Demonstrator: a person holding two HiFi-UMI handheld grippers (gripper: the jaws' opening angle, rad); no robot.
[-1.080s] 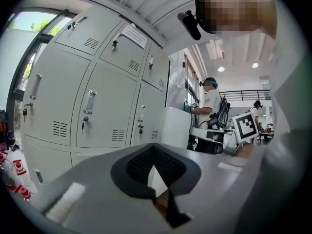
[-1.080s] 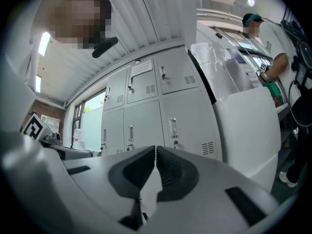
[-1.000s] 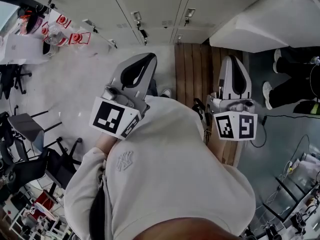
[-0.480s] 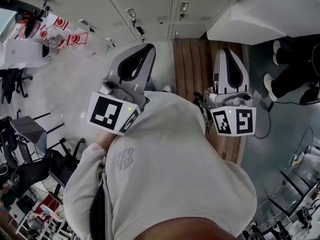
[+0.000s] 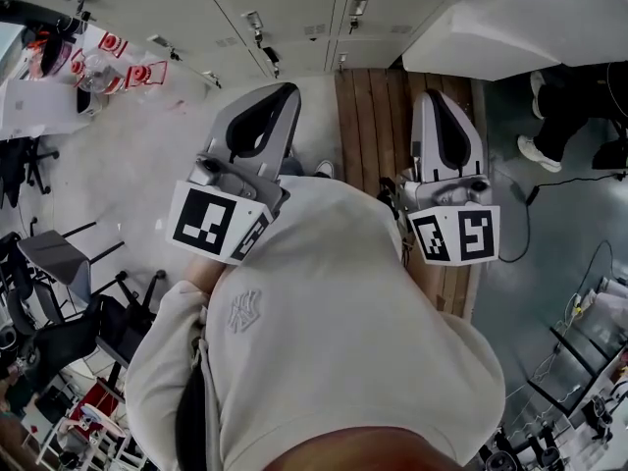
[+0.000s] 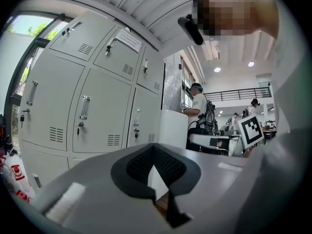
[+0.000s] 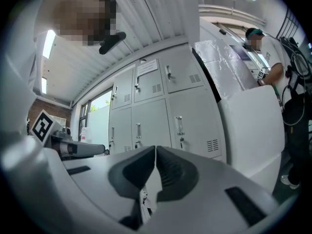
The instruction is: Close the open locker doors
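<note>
A row of grey locker doors [image 5: 294,3] with handles and vent slots runs along the top of the head view; every door I can see there is closed. The same lockers fill the left gripper view [image 6: 97,111] and the right gripper view [image 7: 146,111]. A large white panel [image 5: 510,18] juts out at the right end of the row; I cannot tell whether it is a door. My left gripper [image 5: 285,91] and right gripper [image 5: 434,96] point side by side at the lockers, well short of them. Both the left gripper [image 6: 153,145] and the right gripper [image 7: 156,147] are shut and hold nothing.
A wooden floor strip [image 5: 378,116] leads to the lockers. Office chairs [image 5: 59,263] and a desk with red-and-white items [image 5: 128,62] stand at the left. Someone's feet [image 5: 545,150] and cables [image 5: 549,194] are at the right. Another person [image 6: 197,111] stands beyond the white panel.
The whole scene has slid slightly up the head view. Both grippers remain shut, side by side, pointing at the lockers.
</note>
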